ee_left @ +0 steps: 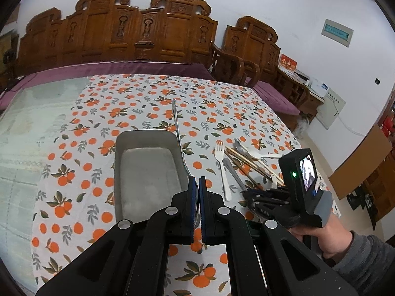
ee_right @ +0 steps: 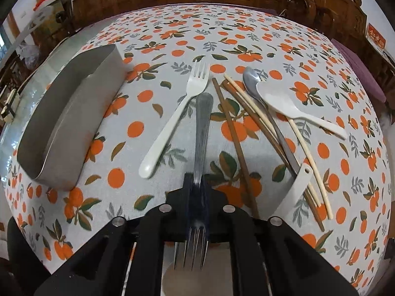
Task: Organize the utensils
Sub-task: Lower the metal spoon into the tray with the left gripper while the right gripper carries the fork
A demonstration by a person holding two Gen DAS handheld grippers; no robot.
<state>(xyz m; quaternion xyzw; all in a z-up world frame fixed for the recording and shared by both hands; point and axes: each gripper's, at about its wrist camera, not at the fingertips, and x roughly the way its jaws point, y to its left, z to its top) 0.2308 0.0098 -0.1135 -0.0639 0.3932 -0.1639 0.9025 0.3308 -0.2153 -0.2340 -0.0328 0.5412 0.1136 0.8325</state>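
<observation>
The desk (ee_right: 246, 32), covered by an orange-print cloth, carries a grey metal tray (ee_left: 145, 172) toward its left side and a loose pile of utensils toward its right edge. The tray is seen to be empty. In the pile, a white fork (ee_right: 177, 118), brown chopsticks (ee_right: 234, 135), pale chopsticks (ee_right: 303, 143), a steel spoon (ee_right: 266, 103) and a white spoon (ee_right: 296, 111) lie crossed and touching. The left tongs (ee_left: 198, 185) are closed on a long flat metal utensil (ee_left: 178, 133) held beside the tray's right wall. The right tongs (ee_right: 198, 185) are gripping a steel fork (ee_right: 203, 128) at its neck, handle pointing away. A narrow grip is judged liable to let the fork pivot or slip; the long utensil could strike the tray rim if lowered askew.
</observation>
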